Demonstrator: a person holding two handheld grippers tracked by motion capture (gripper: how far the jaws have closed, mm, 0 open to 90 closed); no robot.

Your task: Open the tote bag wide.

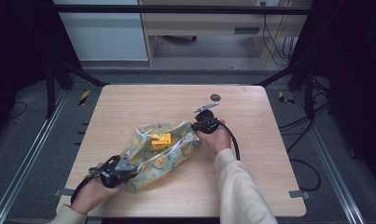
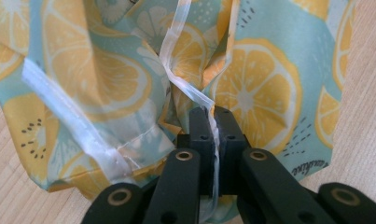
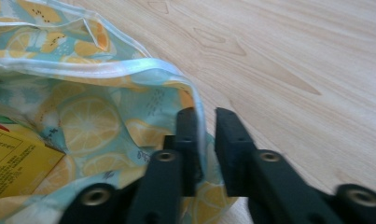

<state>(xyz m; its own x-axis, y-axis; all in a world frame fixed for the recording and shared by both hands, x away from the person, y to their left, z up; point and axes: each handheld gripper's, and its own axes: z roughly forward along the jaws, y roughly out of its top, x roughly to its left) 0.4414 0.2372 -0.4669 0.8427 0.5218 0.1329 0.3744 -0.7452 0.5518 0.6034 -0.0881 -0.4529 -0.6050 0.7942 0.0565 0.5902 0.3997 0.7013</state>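
Observation:
A teal bag printed with lemon slices (image 1: 169, 156) lies open on the wooden table (image 1: 143, 100), and a yellow box (image 1: 161, 139) sits in its mouth. At the bag's near-left end, my left gripper (image 1: 132, 166) is shut on the clear rim strip; in the left gripper view the jaws (image 2: 214, 114) pinch that strip of the bag (image 2: 251, 88). My right gripper (image 1: 194, 127) is at the bag's right end. In the right gripper view its jaws (image 3: 208, 116) stand slightly apart, with the bag's rim (image 3: 129, 67) lying against one jaw and the box (image 3: 13, 158) at the left.
A small dark disc (image 1: 215, 97) lies on the table beyond the right gripper. Black frame posts and floor rails surround the table. A cable trails from each gripper toward the person's forearms at the near edge.

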